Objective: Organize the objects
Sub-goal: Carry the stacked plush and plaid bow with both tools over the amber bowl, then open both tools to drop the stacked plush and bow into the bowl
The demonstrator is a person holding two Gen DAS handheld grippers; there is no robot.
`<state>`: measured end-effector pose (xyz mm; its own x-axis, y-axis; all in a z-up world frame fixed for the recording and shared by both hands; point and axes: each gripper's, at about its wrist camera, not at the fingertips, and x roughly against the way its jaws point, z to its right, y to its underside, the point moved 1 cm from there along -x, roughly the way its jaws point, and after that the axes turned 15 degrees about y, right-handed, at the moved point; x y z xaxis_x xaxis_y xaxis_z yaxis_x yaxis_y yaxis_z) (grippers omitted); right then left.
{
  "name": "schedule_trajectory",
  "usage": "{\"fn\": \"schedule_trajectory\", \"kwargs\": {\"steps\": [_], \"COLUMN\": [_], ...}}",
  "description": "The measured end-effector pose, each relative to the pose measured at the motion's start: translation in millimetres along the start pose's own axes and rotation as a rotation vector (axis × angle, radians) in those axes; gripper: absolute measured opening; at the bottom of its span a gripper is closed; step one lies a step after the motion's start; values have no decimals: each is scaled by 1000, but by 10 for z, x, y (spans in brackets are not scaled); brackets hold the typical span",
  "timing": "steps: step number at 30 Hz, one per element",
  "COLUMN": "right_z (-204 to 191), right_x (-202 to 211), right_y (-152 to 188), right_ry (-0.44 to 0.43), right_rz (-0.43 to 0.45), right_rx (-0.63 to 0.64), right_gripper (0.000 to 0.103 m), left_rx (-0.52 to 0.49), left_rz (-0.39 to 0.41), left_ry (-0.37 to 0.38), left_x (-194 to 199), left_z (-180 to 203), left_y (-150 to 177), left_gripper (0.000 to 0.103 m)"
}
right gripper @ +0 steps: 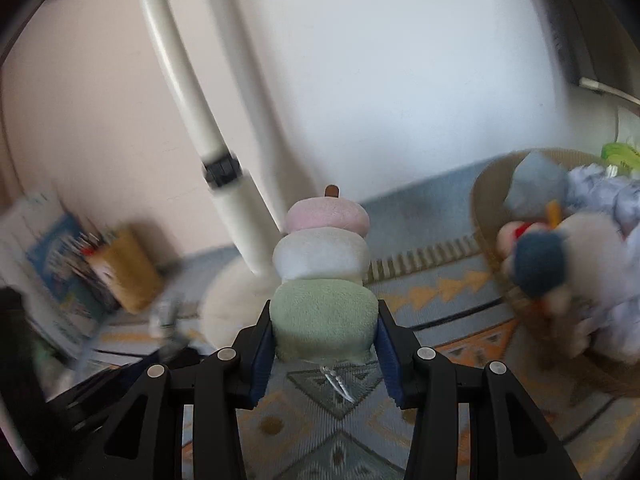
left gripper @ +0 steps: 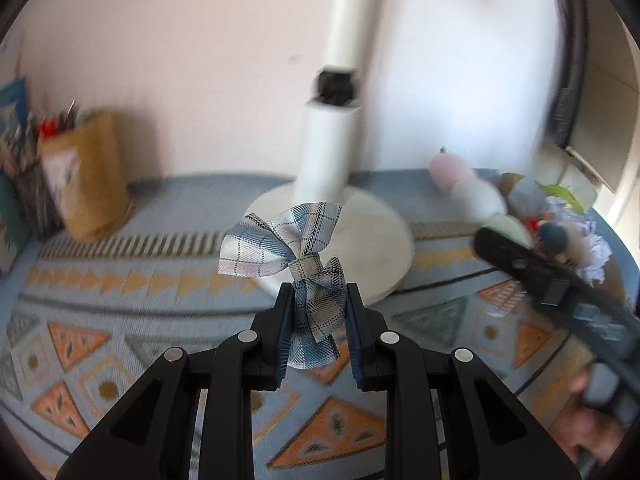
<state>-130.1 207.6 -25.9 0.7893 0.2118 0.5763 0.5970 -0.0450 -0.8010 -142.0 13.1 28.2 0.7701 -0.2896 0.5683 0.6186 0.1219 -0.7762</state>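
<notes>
- I have the plaid bow (left gripper: 296, 264) clamped in the left gripper (left gripper: 319, 300): the pads pinch its lower loop and tail, while the upper loops stand free above the fingertips.
- In the right gripper (right gripper: 324, 316) I hold the plush dango (right gripper: 324, 276), a stack of pink, white and green balls on a stick. The fingers are clamped on the green ball, with the other two sticking out ahead.
- Both things are held up off the patterned cloth (left gripper: 120, 320); neither touches it.
- To my right sits the basket (right gripper: 486, 200), already filled with soft toys: a blue-capped plush, a grey one and something lilac and crumpled. I judge that to be where both pieces belong.
- The dango is the nearer of the two, so I would take it in first, nose leading, and aim for a gap rather than the top of the heap, where it could roll back out.
- I would open the right fingers only once the green ball is past the rim, because the grip sits at the tail end and the plush may tip forward.
- The bow is light and floppy; I would lower it close before letting go, so it does not flutter aside.
- The lamp base (left gripper: 360, 248) and its pole (left gripper: 352, 20) stand just behind the bow. I should swing the left hand in front of them, not across.
- The paper bag (left gripper: 90, 176) of pens and the books on the far left are well apart and need no care.
</notes>
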Motion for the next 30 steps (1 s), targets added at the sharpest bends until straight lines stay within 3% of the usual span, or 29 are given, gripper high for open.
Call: {"fn": "schedule_trajectory", "kwargs": {"steps": [2, 5, 10, 17, 19, 20, 21, 22, 23, 26, 30], "right_z": [169, 557, 1300, 2033, 2120, 2180, 2203, 2213, 2201, 2155, 2099], "right_x": [303, 683, 963, 972, 934, 929, 904, 893, 872, 889, 953], "right_y": [-183, -476, -686, -507, -457, -445, -427, -416, -404, -380, -418], "right_ry": [-25, 5, 110, 273, 296, 298, 300, 303, 314, 324, 310], "right_rz": [58, 111, 84, 3, -19, -31, -44, -53, -51, -28, -12], "right_rx": [4, -33, -118, -181, -169, -164, -163, -165, -166, -144, -168], "right_gripper": [44, 45, 45, 45, 50, 56, 80, 102, 103, 103, 103], "left_rx": [-38, -121, -168, -232, -237, -238, -236, -238, -257, -346, -308], "left_rz": [20, 44, 16, -98, -134, -171, -201, -243, -285, -227, -219], "left_ry": [32, 86, 234, 329, 327, 311, 289, 265, 235, 186, 179], "left_x": [2, -61, -396, -927, -1059, -1162, -1223, -1281, -1336, -1221, -1091], "left_z": [190, 579, 1245, 1916, 2014, 2049, 2062, 2068, 2078, 2094, 1952], "left_y": [-196, -528, -1011, -1061, -1006, -971, -945, -908, -870, -782, -826], "left_gripper": [21, 21, 21, 21, 24, 30, 48, 71, 99, 102, 102]}}
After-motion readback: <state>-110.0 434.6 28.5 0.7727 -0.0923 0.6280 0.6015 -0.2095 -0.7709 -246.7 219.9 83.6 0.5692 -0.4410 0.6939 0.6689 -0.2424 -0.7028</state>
